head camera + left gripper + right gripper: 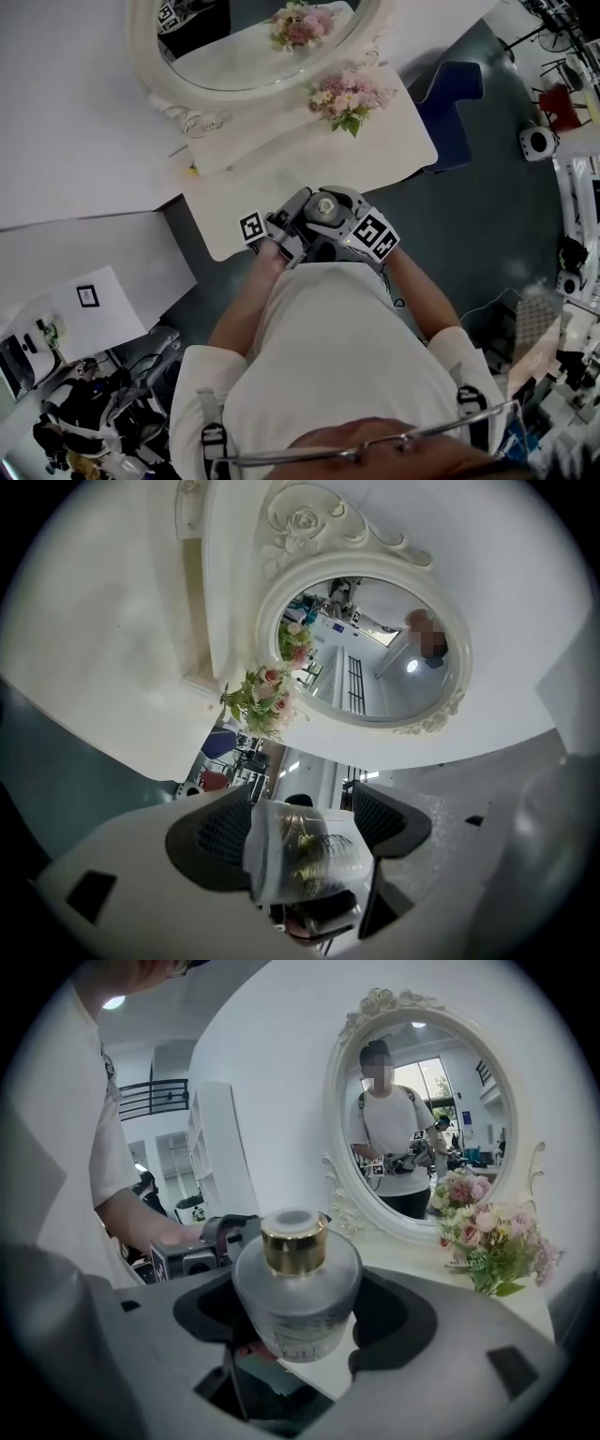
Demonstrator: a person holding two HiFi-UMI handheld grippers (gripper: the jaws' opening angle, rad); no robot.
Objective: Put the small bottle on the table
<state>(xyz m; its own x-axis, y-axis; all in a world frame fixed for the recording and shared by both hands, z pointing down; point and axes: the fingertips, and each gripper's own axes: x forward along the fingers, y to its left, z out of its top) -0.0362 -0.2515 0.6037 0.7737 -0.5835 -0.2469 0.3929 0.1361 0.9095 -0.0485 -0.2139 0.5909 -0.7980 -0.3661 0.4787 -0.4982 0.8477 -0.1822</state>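
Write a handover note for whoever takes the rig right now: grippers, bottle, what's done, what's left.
Left gripper: fingers closed on the small bottle.
Right gripper: fingers closed on the same bottle, which stands upright with its gold cap on top.
Bottle: held in the air between both grippers at the near edge of the white table, short of the flowers and mirror.
Done: bottle gripped and at the table.
Left: lower it onto a bare part of the table, open both grippers, draw back.
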